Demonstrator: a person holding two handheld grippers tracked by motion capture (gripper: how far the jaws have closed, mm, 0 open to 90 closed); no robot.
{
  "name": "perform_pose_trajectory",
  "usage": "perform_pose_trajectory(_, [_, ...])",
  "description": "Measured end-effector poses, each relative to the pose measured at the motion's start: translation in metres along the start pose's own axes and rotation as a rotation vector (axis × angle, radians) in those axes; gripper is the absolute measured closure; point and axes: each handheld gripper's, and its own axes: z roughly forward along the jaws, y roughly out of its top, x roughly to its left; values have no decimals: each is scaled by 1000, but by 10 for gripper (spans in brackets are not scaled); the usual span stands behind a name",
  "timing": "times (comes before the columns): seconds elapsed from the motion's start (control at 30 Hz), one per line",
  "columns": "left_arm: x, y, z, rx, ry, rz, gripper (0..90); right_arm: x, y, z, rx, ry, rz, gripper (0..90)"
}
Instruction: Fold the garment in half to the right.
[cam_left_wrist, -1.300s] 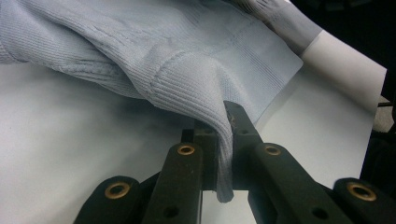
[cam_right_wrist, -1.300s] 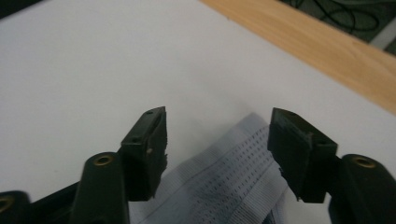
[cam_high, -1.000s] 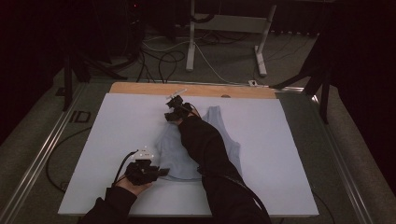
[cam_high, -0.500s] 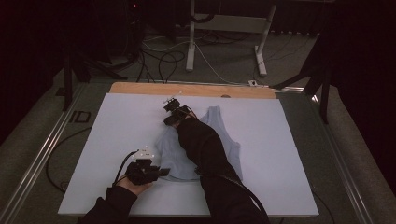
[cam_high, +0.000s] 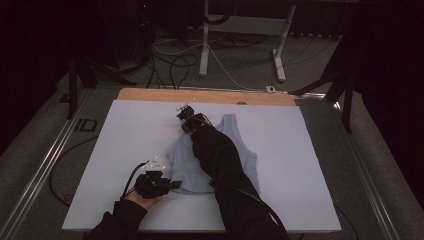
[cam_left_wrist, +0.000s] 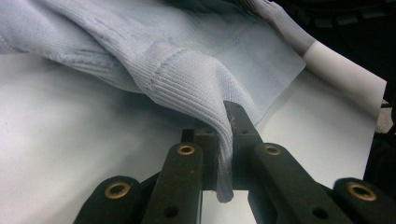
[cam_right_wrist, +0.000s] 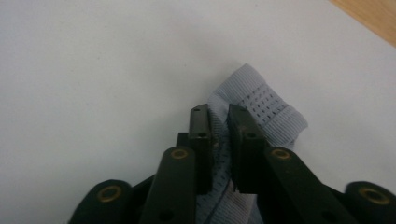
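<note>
Left tongs (cam_left_wrist: 224, 140) clamped tight on a ribbed hem corner of the pale blue vest (cam_high: 235, 150), lifting a fold off the sheet. Right tongs (cam_right_wrist: 218, 140) have just been closing; jaws now pinch a shoulder strap end at the far side. Vest lies spread mid-desk on the white sheet (cam_high: 320, 150), partly under the right sleeve (cam_high: 220, 160).

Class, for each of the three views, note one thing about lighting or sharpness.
High view: dim, surroundings nearly black, the white table brightest. Left gripper view: knit garment sharp, far background dark. Right gripper view: evenly lit, strap crisp, nearest jaw bases soft.
</note>
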Motion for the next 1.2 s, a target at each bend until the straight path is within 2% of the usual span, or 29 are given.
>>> perform_pose_trajectory(0.2, [1, 0, 0, 0, -1, -5, 861, 1, 1, -1, 2, -14, -7, 846])
perform_pose_trajectory(0.33, [1, 1, 0, 0, -3, -3, 861, -4, 4, -10, -25, 3, -1, 849])
perform_pose_trajectory(0.57, [0, 1, -1, 4, 0, 2, 861, -8, 7, -23, -56, 3, -8, 850])
perform_pose_trajectory(0.7, [1, 1, -1, 11, 1, -1, 861, -10, 8, -28, -72, 0, 6, 850])
perform_pose_trajectory(0.8, [-1, 4, -2, 11, 6, 6, 861, -11, 10, -34, -77, -13, -8, 850])
perform_pose_trajectory(1.2, [-15, 25, -6, 9, 6, 58, 862, -21, 9, -57, -130, -17, 7, 849])
